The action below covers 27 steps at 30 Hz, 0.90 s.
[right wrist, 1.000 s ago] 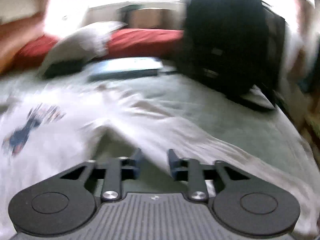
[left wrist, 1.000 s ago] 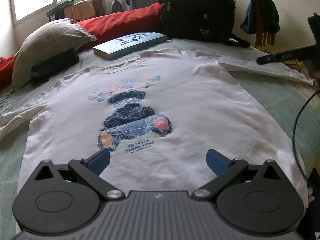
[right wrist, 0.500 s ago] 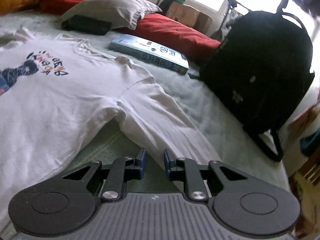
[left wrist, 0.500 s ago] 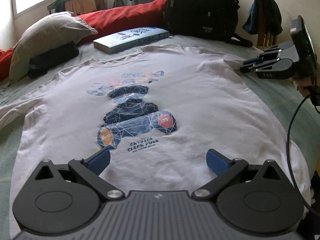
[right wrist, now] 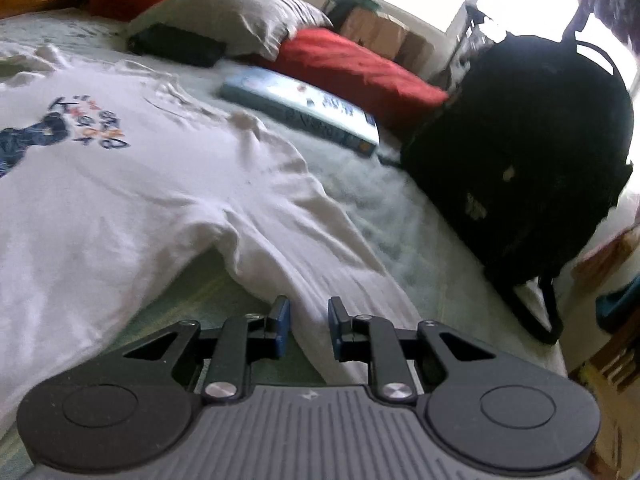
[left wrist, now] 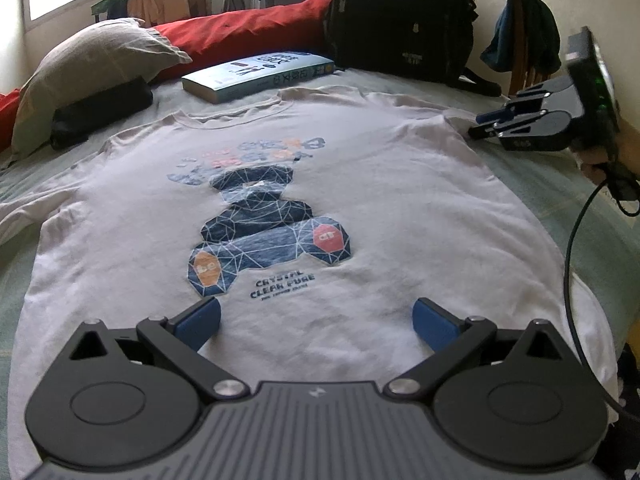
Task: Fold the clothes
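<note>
A white T-shirt (left wrist: 360,200) with a blue bear print lies flat, front up, on the green bed sheet (left wrist: 580,208). My left gripper (left wrist: 316,320) hovers over its lower hem with the jaws wide open and nothing between them. My right gripper (right wrist: 308,320) is low over the shirt's right sleeve (right wrist: 320,256). A narrow gap shows between its blue pads, and the sleeve cloth runs under that gap. In the left wrist view the right gripper (left wrist: 486,126) sits at the sleeve's edge, held by a hand.
At the head of the bed are a book (left wrist: 256,76), a black backpack (left wrist: 400,20), a grey pillow (left wrist: 92,64) on a black pouch (left wrist: 100,112) and a red bolster (left wrist: 248,28). A chair with a dark garment (left wrist: 524,32) stands to the right. A black cable (left wrist: 572,260) hangs by the bed's edge.
The right gripper has rolled and come down toward the right sleeve, its jaw gap unchanged. The left gripper has stayed over the hem.
</note>
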{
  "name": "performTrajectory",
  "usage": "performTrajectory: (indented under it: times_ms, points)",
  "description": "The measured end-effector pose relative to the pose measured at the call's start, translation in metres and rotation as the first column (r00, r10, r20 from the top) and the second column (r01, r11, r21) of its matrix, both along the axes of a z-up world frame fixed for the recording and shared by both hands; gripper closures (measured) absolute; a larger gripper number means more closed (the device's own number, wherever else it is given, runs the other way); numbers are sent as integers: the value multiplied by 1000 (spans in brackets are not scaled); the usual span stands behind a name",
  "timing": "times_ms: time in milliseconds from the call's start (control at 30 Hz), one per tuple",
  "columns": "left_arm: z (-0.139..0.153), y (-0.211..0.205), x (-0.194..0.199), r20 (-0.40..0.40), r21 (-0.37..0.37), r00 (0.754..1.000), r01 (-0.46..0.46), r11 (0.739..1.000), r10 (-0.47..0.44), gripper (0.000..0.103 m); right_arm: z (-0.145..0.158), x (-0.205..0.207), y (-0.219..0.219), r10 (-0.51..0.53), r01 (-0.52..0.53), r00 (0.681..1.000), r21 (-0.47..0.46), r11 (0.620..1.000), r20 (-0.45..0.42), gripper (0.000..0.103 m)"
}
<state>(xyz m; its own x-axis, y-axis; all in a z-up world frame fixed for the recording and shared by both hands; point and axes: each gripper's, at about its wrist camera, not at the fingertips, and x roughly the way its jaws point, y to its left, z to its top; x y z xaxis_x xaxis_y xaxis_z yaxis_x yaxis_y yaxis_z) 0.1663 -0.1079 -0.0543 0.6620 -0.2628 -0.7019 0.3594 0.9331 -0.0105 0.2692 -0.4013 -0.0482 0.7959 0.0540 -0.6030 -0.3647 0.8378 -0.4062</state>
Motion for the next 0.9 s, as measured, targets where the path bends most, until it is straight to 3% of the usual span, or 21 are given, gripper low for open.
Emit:
performTrajectory:
  times_ms: [133, 533, 633, 700, 767, 800, 900]
  points:
    - [-1, -1, 0, -1, -2, 1000, -1, 1000, 1, 1, -2, -14, 15, 82, -81, 997, -48, 996, 7, 79]
    - [-3, 1, 1, -4, -7, 1000, 3, 1000, -3, 1, -14, -10, 55, 211, -194, 976, -229, 954, 54, 80]
    - [-3, 0, 1, -3, -9, 1000, 3, 1000, -3, 1, -21, -2, 54, 165, -148, 985, -262, 954, 44, 83]
    - [-3, 1, 1, -2, -8, 1000, 4, 1000, -4, 1, -17, 0, 50, 146, -138, 989, -202, 970, 25, 92]
    - [-3, 2, 1, -4, -11, 1000, 2, 1000, -2, 1, -10, -4, 49, 149, -147, 989, -156, 977, 6, 94]
    - [-3, 2, 1, -4, -11, 1000, 2, 1000, -2, 1, -7, -7, 49, 151, -151, 988, -132, 980, -4, 101]
    - [-3, 1, 1, -4, -9, 1000, 1, 1000, -1, 1, -3, -15, 43, 149, -153, 986, -58, 987, -68, 101]
